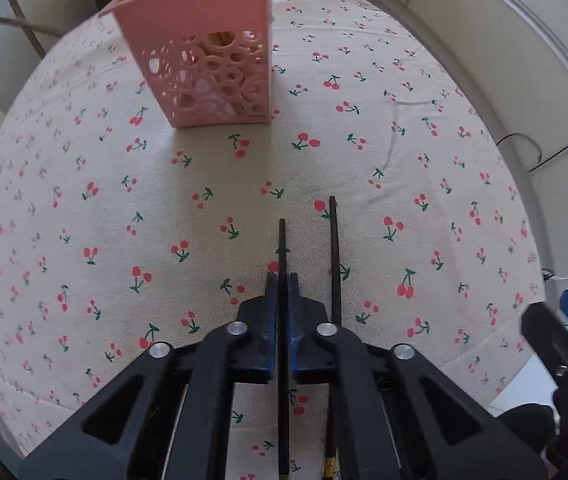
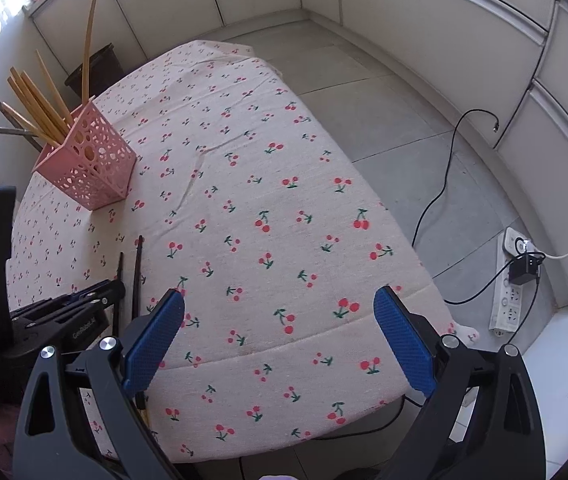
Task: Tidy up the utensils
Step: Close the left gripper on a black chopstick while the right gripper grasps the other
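Two black chopsticks lie on the cherry-print tablecloth [image 1: 203, 208]. My left gripper [image 1: 282, 280] is shut on one black chopstick [image 1: 282, 240], which runs between its blue pads. The second black chopstick [image 1: 334, 252] lies free just right of it. A pink perforated holder [image 1: 207, 68] with several wooden chopsticks stands farther back. In the right wrist view the holder [image 2: 87, 164] is at the left, with the wooden chopsticks [image 2: 39, 108] sticking out, and the left gripper [image 2: 115, 286] sits over the black chopsticks [image 2: 136, 276]. My right gripper [image 2: 279, 308] hangs open above the cloth, holding nothing.
The table's near edge [image 2: 284, 436] drops to a tiled floor. A power strip [image 2: 510, 280] with cables lies on the floor at the right. White cabinet walls [image 2: 444, 40] ring the room. A dark bin [image 2: 99, 64] stands behind the table.
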### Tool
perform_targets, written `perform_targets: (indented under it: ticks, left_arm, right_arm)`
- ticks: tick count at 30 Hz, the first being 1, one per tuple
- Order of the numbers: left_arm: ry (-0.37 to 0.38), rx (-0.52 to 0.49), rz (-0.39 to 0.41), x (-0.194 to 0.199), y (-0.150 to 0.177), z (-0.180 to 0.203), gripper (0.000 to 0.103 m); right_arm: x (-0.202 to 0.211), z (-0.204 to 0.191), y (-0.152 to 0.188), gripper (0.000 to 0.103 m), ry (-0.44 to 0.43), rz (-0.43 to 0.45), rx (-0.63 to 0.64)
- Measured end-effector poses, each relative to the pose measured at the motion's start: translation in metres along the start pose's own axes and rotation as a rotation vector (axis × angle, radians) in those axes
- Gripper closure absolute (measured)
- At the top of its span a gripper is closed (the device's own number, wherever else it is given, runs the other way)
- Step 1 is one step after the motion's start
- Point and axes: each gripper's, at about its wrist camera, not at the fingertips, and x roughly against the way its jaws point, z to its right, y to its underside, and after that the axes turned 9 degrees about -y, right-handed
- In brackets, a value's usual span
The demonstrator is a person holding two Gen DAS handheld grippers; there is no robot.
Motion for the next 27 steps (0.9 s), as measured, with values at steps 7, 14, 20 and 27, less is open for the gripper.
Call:
perform_targets:
  ticks: [7,14,20,27]
  left_arm:
    - [0.036,0.124,0.067,0.022,0.006,-0.049,0.099]
    - [-0.108,0.151,0.277,0.086,0.015,-0.082,0.099]
    - [-0.166,0.180,0.366,0.110,0.015,-0.103,0.099]
    - [-0.140,0.239,0.383,0.117,0.017,-0.124,0.099]
  right_arm:
    - [-0.022,-0.029,-0.008,0.010,0.001,-0.041,0.027]
    - [-0.052,-0.076,-0.014,0.010,0.054,-0.077,0.121]
    - [-0.080,-0.115,-0.003,0.047,0.091,-0.142,0.201]
    - [-0.091,-0.137,0.005,0.093,0.085,-0.146,0.240]
